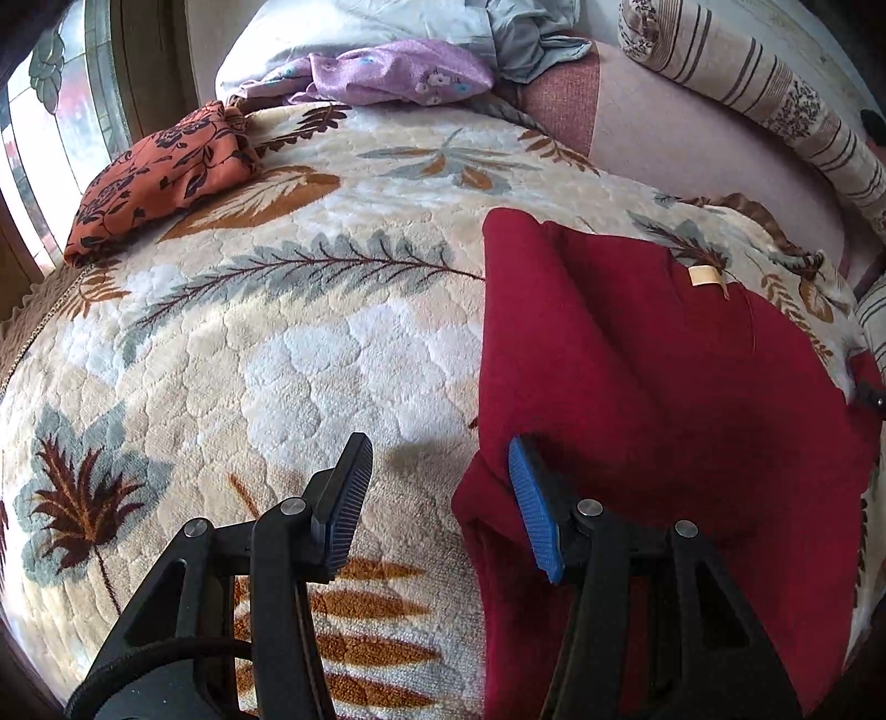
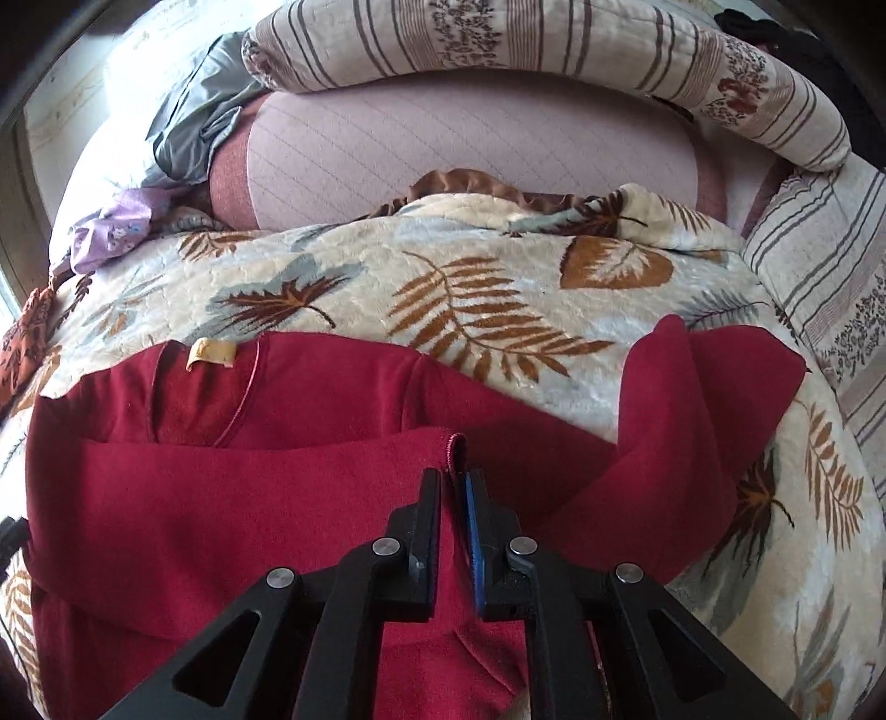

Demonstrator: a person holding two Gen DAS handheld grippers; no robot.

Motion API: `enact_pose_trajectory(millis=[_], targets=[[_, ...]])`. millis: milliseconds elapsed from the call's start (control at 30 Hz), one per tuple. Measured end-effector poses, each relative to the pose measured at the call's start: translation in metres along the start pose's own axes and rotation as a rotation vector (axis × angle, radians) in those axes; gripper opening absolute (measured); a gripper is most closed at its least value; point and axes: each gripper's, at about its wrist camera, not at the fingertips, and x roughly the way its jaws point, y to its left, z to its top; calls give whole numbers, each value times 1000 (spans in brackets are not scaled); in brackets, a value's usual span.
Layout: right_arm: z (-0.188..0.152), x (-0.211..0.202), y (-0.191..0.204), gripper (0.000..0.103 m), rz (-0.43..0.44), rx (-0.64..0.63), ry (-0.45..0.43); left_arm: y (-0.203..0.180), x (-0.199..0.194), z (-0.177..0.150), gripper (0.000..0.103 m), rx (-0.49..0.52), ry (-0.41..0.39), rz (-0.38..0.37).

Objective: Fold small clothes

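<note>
A dark red garment [image 1: 653,354] lies on a leaf-patterned blanket [image 1: 310,354], with a tan neck label [image 1: 706,275] showing. My left gripper [image 1: 440,471] is open over the garment's left edge, with its right finger on the red cloth and its left finger over the blanket. In the right wrist view the red garment [image 2: 232,498] is partly folded, with the label [image 2: 213,351] at upper left and a sleeve [image 2: 692,410] lying out to the right. My right gripper [image 2: 454,479] is shut on a hemmed edge of the red garment and holds it over the body.
An orange floral cloth [image 1: 160,177] and a purple floral cloth [image 1: 398,72] lie at the blanket's far left. A grey garment [image 1: 531,39] and striped bolsters [image 2: 554,50] lie at the back and right, with a pink cushion [image 2: 476,149] between them. A window [image 1: 61,111] is at the left.
</note>
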Motion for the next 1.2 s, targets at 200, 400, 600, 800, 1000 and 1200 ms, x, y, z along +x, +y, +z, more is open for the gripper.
enact_pose_trajectory(millis=[200,400,600,800,1000,1200], targets=[[11,-32,79,84,377,-143,-86,6,1,-1,57,-20,-1,-10],[6,-5,198,65,496,-493,-60,8,2,-1,59,-27,1,-23],[11,44,232,58,573,-564,58,10,3,1,62,-41,10,-32],[1,52,256,31,585,-694,85,11,3,5,62,-53,11,-26],[12,36,249,4,518,-697,5,10,-10,10,62,-48,-52,10],[6,57,251,4,444,-617,15,3,-9,11,62,-36,-49,3]])
